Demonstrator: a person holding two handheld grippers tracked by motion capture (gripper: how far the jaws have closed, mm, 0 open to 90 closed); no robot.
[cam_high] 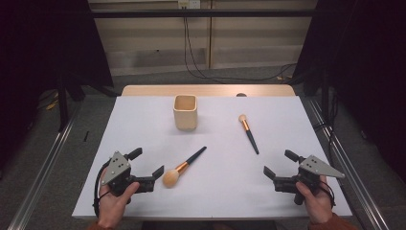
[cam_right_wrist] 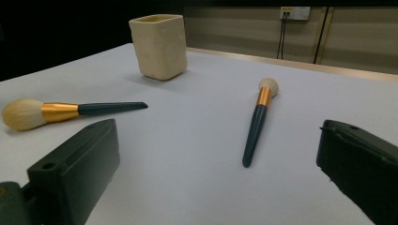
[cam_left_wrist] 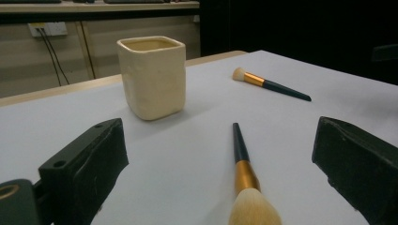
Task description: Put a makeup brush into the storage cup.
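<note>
A cream square cup (cam_high: 185, 111) (cam_left_wrist: 151, 77) (cam_right_wrist: 159, 46) stands upright at the table's back middle. A big makeup brush (cam_high: 183, 167) (cam_left_wrist: 246, 179) (cam_right_wrist: 61, 112) with a dark handle, gold ferrule and fluffy head lies in front of it, head toward me. A smaller brush (cam_high: 248, 132) (cam_left_wrist: 271, 85) (cam_right_wrist: 259, 120) lies to the right, head away from me. My left gripper (cam_high: 147, 162) is open at the front left, just left of the big brush's head. At the front right my right gripper (cam_high: 280, 163) is open, below the smaller brush's handle tip. Nothing sits between either pair of jaws.
The white table (cam_high: 143, 124) has a wooden strip (cam_high: 143, 90) along its far edge. Metal rails (cam_high: 43, 167) run along the floor on both sides. Cables (cam_high: 191, 57) hang down the wall behind the table.
</note>
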